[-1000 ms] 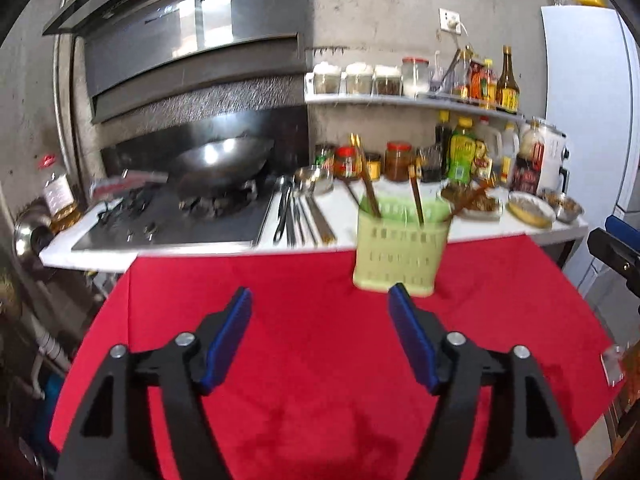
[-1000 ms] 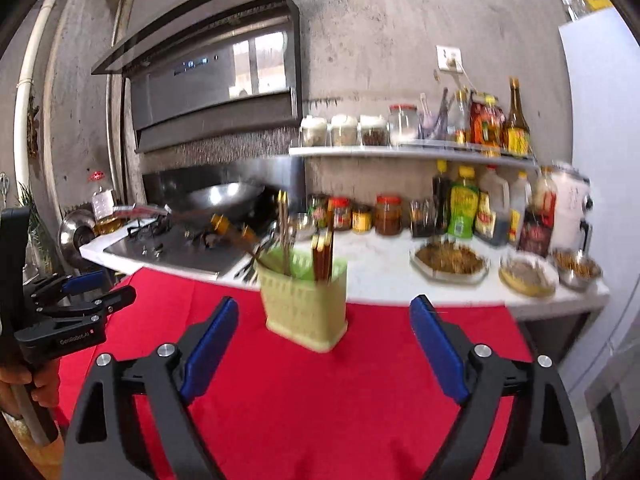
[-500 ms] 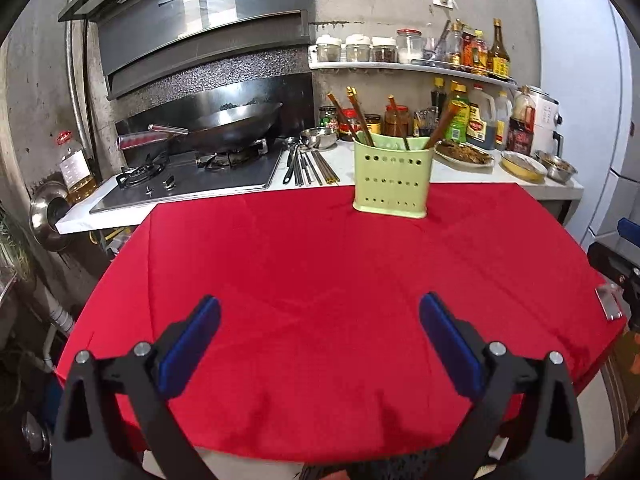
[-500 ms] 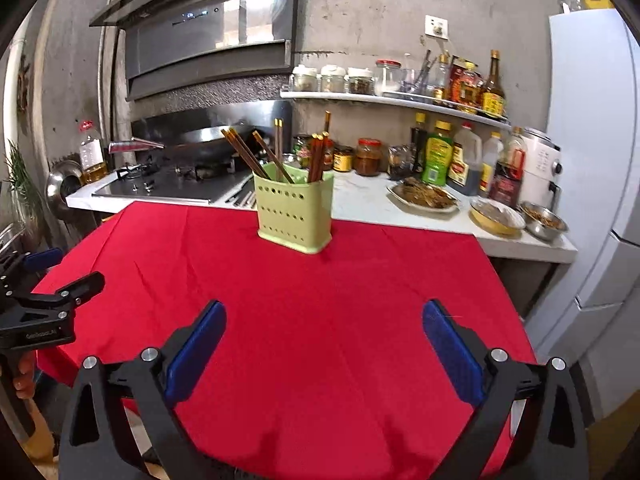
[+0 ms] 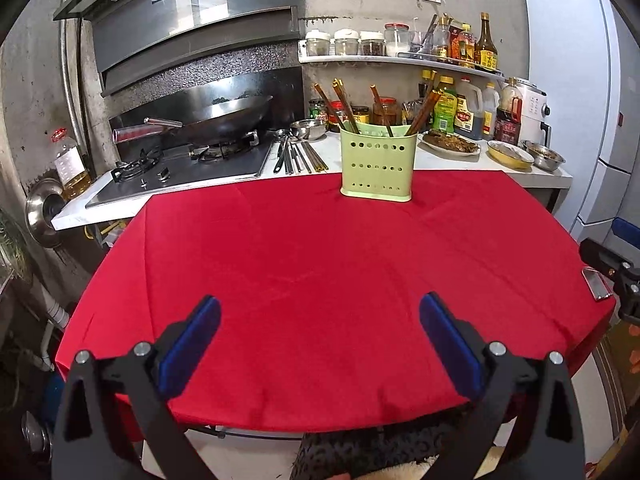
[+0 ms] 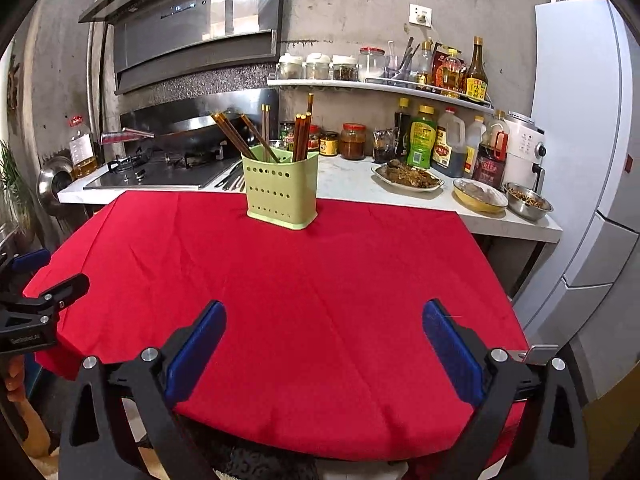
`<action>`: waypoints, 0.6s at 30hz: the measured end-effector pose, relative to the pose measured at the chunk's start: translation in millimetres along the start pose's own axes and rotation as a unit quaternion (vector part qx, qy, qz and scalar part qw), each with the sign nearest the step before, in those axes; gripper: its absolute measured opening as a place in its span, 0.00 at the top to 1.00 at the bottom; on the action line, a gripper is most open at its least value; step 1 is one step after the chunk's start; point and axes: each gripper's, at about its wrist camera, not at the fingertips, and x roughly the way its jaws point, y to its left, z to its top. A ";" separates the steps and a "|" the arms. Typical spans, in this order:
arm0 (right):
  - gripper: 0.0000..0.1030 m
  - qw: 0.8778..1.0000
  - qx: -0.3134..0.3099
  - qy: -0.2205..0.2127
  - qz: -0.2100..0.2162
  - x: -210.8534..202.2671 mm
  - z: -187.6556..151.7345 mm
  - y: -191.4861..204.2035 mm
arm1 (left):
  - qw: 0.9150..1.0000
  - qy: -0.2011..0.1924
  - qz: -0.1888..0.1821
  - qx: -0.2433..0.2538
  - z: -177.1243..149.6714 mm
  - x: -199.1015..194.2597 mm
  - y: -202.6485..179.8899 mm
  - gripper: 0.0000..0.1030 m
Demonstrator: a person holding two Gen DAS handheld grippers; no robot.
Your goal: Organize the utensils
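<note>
A pale green perforated utensil holder [image 5: 376,166] stands at the far edge of the red-clothed table [image 5: 320,264]; it also shows in the right wrist view [image 6: 281,190]. Several brown chopsticks [image 5: 340,102] [image 6: 302,132] stand in it. Loose metal utensils [image 5: 298,156] lie on the white counter behind it, next to the stove. My left gripper [image 5: 320,312] is open and empty over the table's near edge. My right gripper [image 6: 324,316] is open and empty, also at the near edge. Each gripper shows at the side of the other's view.
A gas stove with a wok [image 5: 224,114] is at the back left. Jars, bottles and food dishes [image 6: 408,176] crowd the counter and shelf behind. A white fridge [image 6: 580,152] stands at the right. A small metal object [image 5: 596,286] lies at the table's right edge.
Both grippers have pulled back from the holder to the table's near edge and opened wider. The holder now looks farther away in both views.
</note>
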 end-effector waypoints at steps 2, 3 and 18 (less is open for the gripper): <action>0.06 1.000 0.001 -0.003 -0.001 -0.8 1.1 -0.1 | 1.000 -0.001 0.001 -0.004 0.9 0.0 1.2 0.06; 0.06 1.000 0.002 -0.003 0.000 -0.9 1.5 -0.5 | 1.000 -0.001 0.001 -0.005 1.5 0.4 1.6 0.06; 0.06 1.000 0.006 0.001 -0.002 3.0 3.2 -1.6 | 1.000 0.000 0.002 -0.008 3.6 2.3 4.0 0.06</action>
